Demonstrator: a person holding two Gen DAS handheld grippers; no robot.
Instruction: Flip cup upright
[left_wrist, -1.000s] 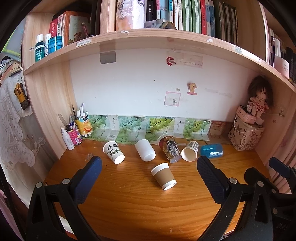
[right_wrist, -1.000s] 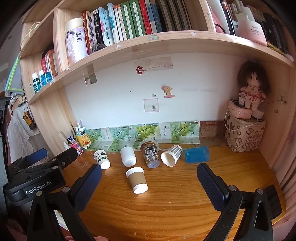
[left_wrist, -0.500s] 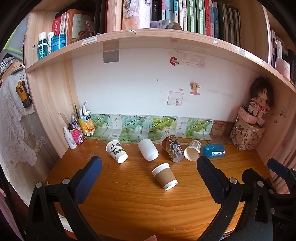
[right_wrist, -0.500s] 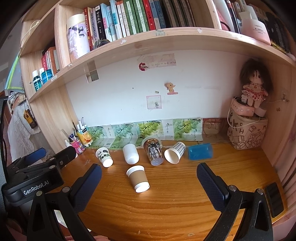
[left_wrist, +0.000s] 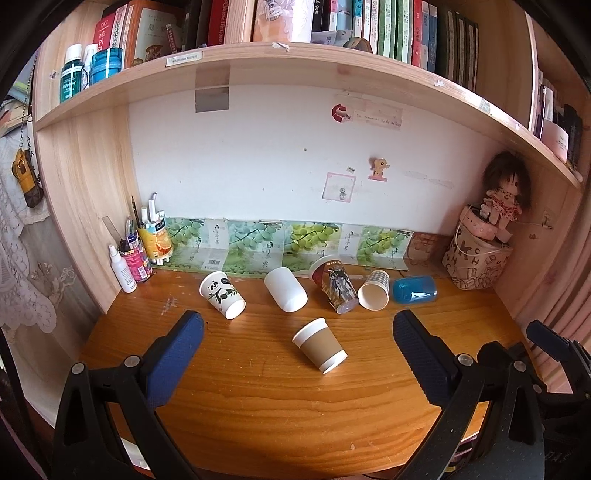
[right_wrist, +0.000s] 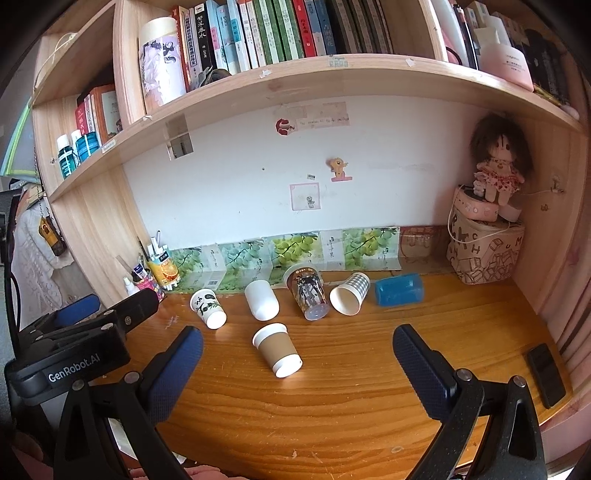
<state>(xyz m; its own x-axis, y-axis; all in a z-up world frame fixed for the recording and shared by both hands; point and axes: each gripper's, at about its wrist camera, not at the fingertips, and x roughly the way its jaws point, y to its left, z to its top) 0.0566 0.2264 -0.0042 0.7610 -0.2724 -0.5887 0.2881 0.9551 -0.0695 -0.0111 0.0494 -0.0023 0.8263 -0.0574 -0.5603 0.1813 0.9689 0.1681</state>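
Several cups lie on their sides on the wooden desk (left_wrist: 258, 406). A brown paper cup (left_wrist: 320, 349) (right_wrist: 277, 353) lies nearest, in front of the others. Behind it in a row are a panda cup (left_wrist: 222, 299) (right_wrist: 208, 308), a white cup (left_wrist: 286, 289) (right_wrist: 261, 304), a printed dark cup (left_wrist: 337, 290) (right_wrist: 308, 297), a checked cup (left_wrist: 374, 294) (right_wrist: 350, 298) and a blue cup (left_wrist: 414, 290) (right_wrist: 399, 290). My left gripper (left_wrist: 297, 354) is open and empty, above the desk's front. My right gripper (right_wrist: 297, 363) is open and empty too.
Pen holders and bottles (left_wrist: 142, 247) stand at the back left. A patterned basket with a doll (right_wrist: 484, 251) fills the back right corner. A black phone (right_wrist: 546, 373) lies at the desk's right edge. A bookshelf (left_wrist: 295, 62) hangs overhead. The left gripper's body shows in the right wrist view (right_wrist: 74, 350).
Both grippers have tilted or drawn back slightly, so the cups sit a little lower in view. The cups have not moved. Both grippers stay open.
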